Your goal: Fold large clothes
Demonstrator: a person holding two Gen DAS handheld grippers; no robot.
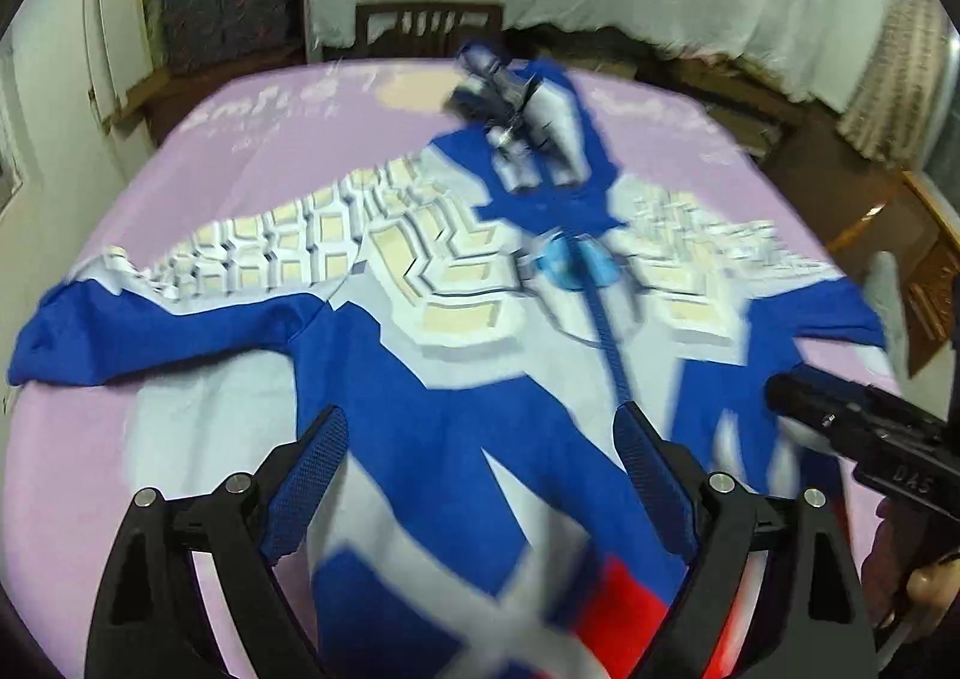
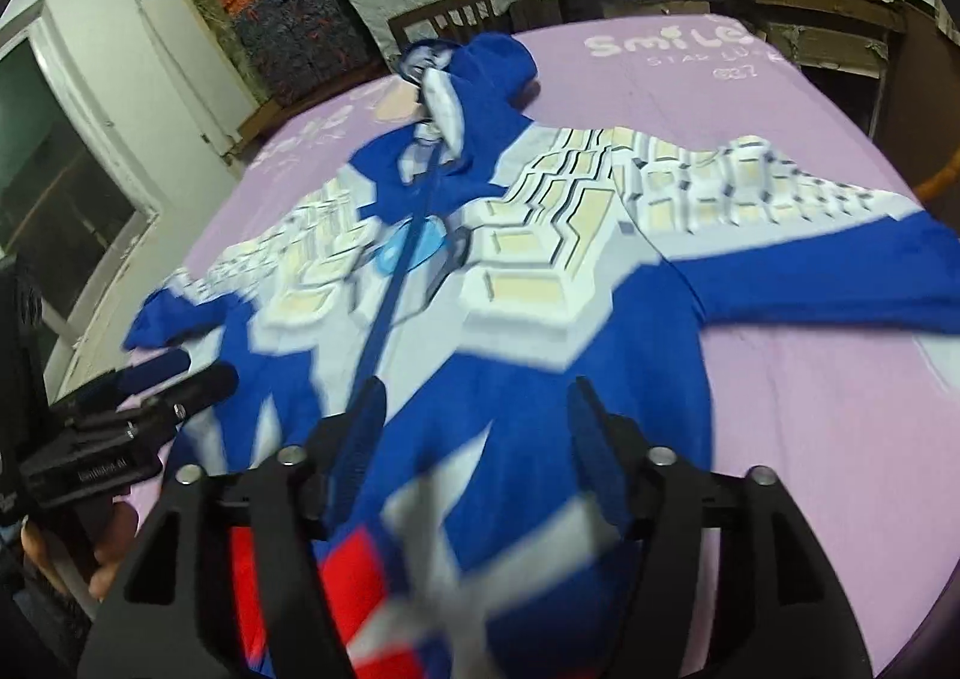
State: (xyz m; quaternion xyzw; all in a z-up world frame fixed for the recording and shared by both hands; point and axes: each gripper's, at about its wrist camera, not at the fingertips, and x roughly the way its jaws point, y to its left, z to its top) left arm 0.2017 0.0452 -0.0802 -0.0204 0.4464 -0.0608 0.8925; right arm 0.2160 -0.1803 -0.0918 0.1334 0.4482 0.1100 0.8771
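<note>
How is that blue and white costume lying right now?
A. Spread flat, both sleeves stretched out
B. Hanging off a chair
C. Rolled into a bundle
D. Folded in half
A: the costume lies open on the pink sheet with both sleeves out sideways, and neither open gripper is holding it.

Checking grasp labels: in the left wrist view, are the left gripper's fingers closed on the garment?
No: the left gripper has its fingers spread wide apart above the blue costume, with nothing pinched between them.
</note>
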